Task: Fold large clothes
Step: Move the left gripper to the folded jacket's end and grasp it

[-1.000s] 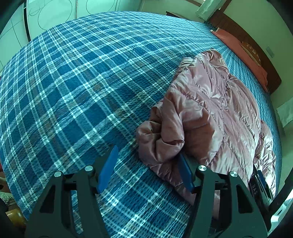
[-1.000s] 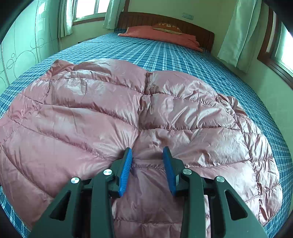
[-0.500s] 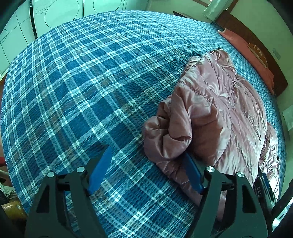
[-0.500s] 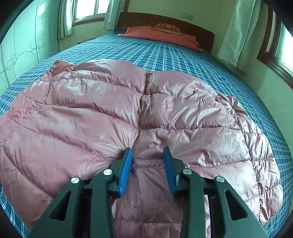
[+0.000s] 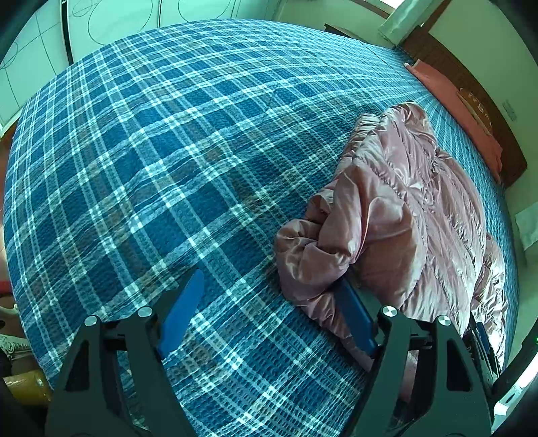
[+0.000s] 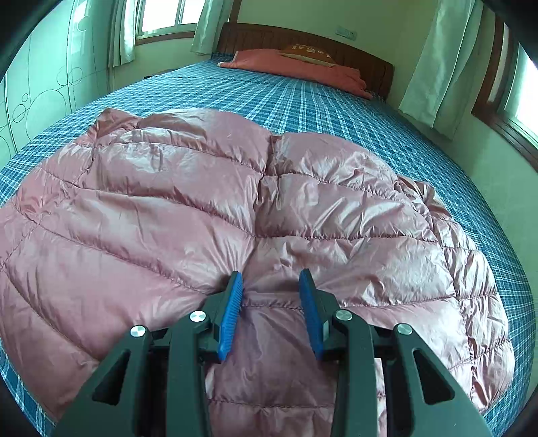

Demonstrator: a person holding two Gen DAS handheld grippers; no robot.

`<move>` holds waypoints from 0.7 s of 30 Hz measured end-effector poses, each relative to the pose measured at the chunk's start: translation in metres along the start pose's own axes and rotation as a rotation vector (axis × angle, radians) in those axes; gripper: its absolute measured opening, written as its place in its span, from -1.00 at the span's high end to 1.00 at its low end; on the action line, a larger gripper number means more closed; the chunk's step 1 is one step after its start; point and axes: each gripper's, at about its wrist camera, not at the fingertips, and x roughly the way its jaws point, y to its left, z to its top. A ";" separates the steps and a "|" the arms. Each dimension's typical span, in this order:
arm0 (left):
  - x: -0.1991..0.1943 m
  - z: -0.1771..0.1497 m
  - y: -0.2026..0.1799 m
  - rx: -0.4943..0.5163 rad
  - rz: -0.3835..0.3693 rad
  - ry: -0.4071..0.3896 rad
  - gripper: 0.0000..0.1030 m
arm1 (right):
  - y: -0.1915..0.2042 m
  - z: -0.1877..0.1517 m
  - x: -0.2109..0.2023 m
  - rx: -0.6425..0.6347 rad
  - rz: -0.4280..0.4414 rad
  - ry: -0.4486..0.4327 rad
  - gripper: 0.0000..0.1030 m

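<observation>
A shiny pink quilted down jacket lies spread on the blue plaid bed. In the left wrist view the jacket lies at the right, with a bunched sleeve end nearest me. My left gripper is open wide just above the bedspread; its right finger touches the jacket's edge under the sleeve, its left finger is over bare bedspread. My right gripper is open, its blue pads pressed down on the jacket's near middle, with fabric between them but not clamped.
The blue plaid bedspread stretches wide to the left of the jacket. An orange-red pillow and wooden headboard are at the far end. Curtains and windows line the right wall. White wardrobe doors stand beyond the bed's left side.
My left gripper has drifted slightly left and back, so the jacket sits further right in its view. The right gripper and the jacket under it have not moved.
</observation>
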 end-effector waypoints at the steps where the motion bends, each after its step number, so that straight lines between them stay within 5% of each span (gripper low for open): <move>1: 0.001 0.001 -0.002 0.001 -0.013 0.002 -0.52 | 0.000 0.000 -0.001 0.002 0.003 0.000 0.31; 12: -0.013 -0.015 0.006 -0.051 -0.119 0.104 -0.52 | 0.001 -0.001 0.000 -0.002 -0.001 0.002 0.30; 21: -0.006 -0.020 0.009 -0.149 -0.225 0.071 -0.70 | 0.000 -0.001 0.000 0.001 0.001 0.002 0.30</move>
